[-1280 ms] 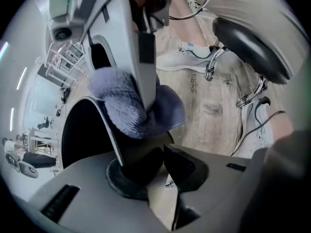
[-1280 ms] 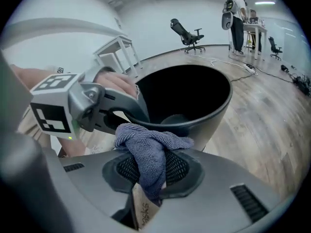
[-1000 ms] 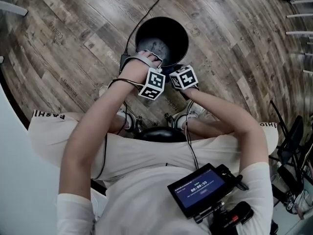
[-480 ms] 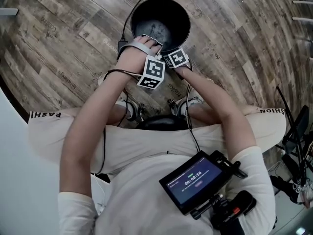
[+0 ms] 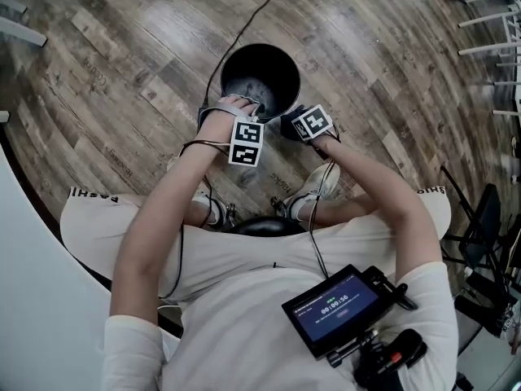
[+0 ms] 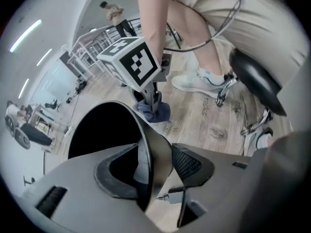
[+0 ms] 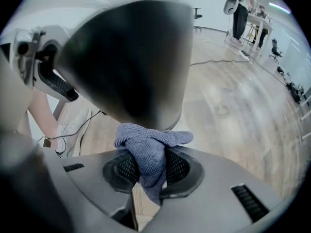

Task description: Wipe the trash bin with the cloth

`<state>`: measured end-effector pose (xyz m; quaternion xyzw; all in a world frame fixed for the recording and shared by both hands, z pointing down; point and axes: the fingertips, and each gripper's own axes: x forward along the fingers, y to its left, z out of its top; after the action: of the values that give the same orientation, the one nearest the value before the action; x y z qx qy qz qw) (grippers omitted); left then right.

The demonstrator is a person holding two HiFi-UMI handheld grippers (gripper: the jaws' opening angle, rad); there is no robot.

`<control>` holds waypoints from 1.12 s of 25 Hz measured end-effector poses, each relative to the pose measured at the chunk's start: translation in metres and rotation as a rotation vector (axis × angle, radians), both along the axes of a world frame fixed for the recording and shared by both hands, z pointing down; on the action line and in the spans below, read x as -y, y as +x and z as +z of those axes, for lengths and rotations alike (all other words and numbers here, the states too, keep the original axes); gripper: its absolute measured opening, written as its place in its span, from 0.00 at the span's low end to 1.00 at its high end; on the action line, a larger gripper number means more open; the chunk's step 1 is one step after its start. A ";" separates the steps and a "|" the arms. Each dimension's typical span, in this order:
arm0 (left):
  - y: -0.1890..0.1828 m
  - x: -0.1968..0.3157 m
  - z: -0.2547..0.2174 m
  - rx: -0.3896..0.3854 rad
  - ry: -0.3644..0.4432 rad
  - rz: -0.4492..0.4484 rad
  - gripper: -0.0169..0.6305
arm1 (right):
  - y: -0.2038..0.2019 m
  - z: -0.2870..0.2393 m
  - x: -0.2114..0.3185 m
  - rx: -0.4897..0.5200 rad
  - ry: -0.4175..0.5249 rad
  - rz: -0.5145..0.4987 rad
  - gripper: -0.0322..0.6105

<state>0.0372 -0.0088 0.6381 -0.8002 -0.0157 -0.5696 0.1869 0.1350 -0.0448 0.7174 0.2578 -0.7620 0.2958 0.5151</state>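
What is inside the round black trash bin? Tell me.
Inside the round black trash bin only its dark wall and pale-smudged bottom show, no loose thing. The person's left hand covers the near inner side, which is hidden.

**Open workroom, more office or lab than home**

I'm steering through what looks like a big shared workroom. A plank floor (image 5: 106,63) spreads wide, with a loose cable (image 5: 248,19) trailing across it. The left gripper view gives me ceiling strip lights (image 6: 26,35), a white railing (image 6: 90,42) and a person (image 6: 115,14) standing far off. The right gripper view shows desks (image 7: 257,23) and an office chair (image 7: 275,46)
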 end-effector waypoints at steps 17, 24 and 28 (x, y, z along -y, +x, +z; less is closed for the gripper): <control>-0.040 0.074 -0.274 -0.628 0.109 -0.493 0.37 | -0.003 -0.379 0.089 0.473 0.699 0.176 0.20; -0.078 0.054 -0.370 -0.917 0.226 -0.575 0.37 | -0.007 -0.473 0.047 0.504 1.036 0.077 0.20; -0.091 0.033 -0.380 -1.013 0.239 -0.617 0.37 | -0.001 -0.483 0.024 0.492 1.137 0.058 0.20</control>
<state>-0.0539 -0.0422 0.2576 -0.9130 0.3721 -0.1434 0.0860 0.1336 -0.0686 0.2349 0.4368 -0.8894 -0.0920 0.0983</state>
